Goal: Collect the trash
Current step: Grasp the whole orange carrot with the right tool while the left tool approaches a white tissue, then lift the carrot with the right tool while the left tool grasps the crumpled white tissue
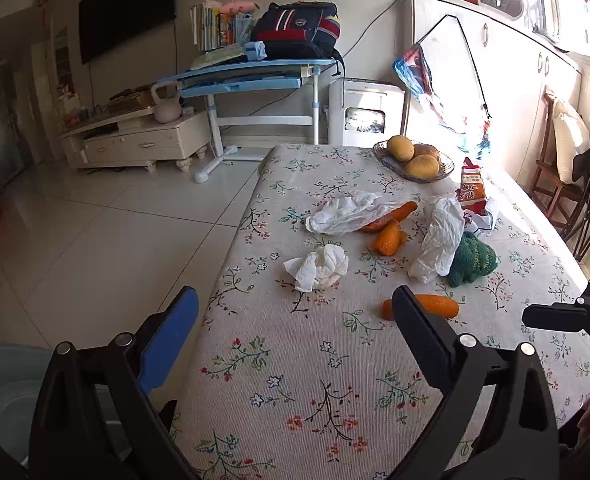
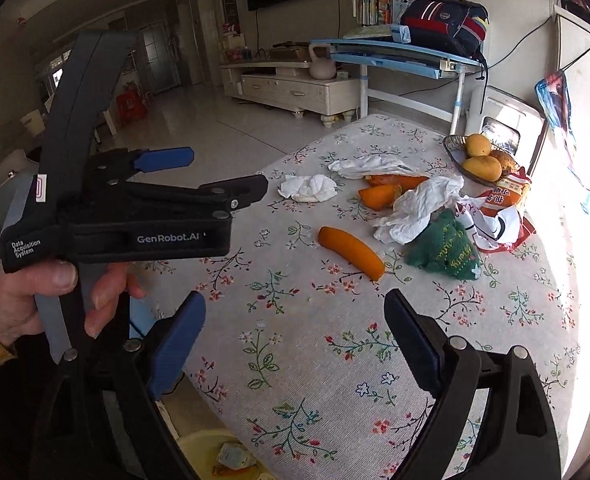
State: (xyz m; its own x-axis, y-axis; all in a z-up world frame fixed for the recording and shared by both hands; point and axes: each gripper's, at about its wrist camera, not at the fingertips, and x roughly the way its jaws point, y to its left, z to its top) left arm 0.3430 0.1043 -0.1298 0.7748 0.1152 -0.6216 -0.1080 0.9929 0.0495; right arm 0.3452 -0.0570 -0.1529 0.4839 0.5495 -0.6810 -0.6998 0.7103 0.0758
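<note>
Right tongs (image 2: 295, 328) gaping wide, empty, left tongs (image 1: 295, 320) likewise, carrot (image 2: 351, 253) beyond, crumpled tissue (image 1: 317, 266) on floral tablecloth (image 1: 335, 380)

I see a fruit bowl (image 1: 414, 160) at the worktop's (image 1: 335, 360) far end (floral cloth), a backpack (image 1: 299, 30) on the blue desk (image 1: 251, 74) beyond.

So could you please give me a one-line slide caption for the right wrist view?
Open right gripper over a floral tablecloth strewn with orange peels and crumpled tissues, left gripper alongside.
</note>
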